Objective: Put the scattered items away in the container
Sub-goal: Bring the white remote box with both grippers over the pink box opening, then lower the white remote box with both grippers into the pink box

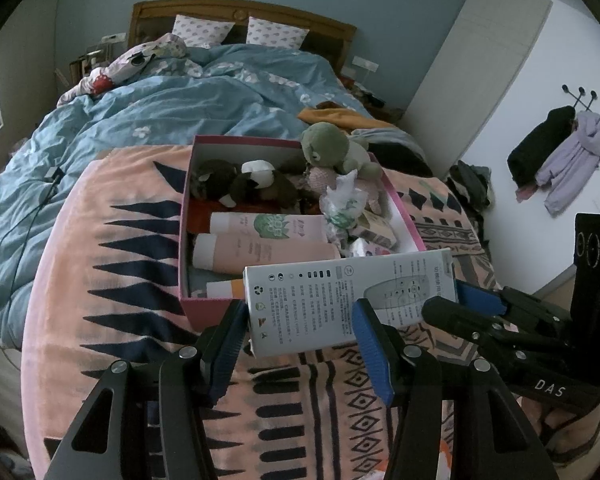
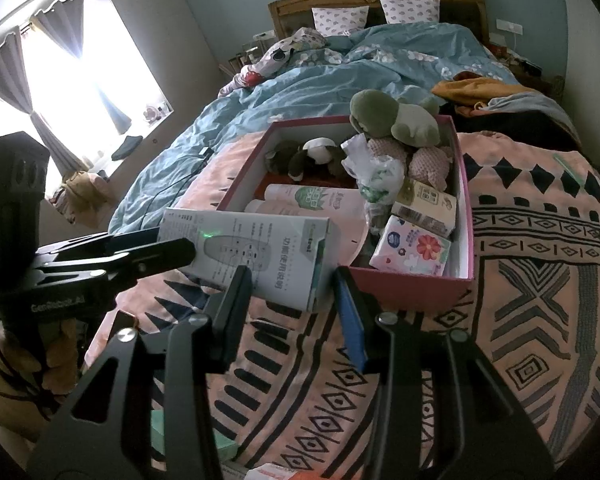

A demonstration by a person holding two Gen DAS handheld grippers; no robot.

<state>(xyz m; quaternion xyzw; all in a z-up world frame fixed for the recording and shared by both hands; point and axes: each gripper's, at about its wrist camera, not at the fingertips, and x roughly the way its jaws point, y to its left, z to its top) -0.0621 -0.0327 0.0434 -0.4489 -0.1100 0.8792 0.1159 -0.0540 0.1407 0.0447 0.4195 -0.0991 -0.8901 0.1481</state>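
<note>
A white carton (image 1: 332,292) printed with a remote-control drawing hangs over the patterned blanket, just before the near wall of the pink shoebox (image 1: 208,306). My left gripper (image 1: 300,340) is shut on its left end, my right gripper (image 1: 460,306) on its right end. In the right wrist view the carton (image 2: 260,252) sits between my right gripper (image 2: 294,308) fingers, with the left gripper (image 2: 172,242) clamped on the far end. The shoebox (image 2: 416,290) holds plush toys, pink tubes (image 1: 260,254), tissue packs (image 2: 412,250) and a crumpled plastic bag (image 2: 374,172).
The shoebox rests on a peach blanket with a black pattern (image 2: 540,264) at the foot of a bed. A rumpled blue duvet (image 1: 172,112) lies behind. A green plush (image 1: 326,148) leans on the box's far corner. Clothes (image 1: 556,160) hang on the right wall; a window (image 2: 80,84) is left.
</note>
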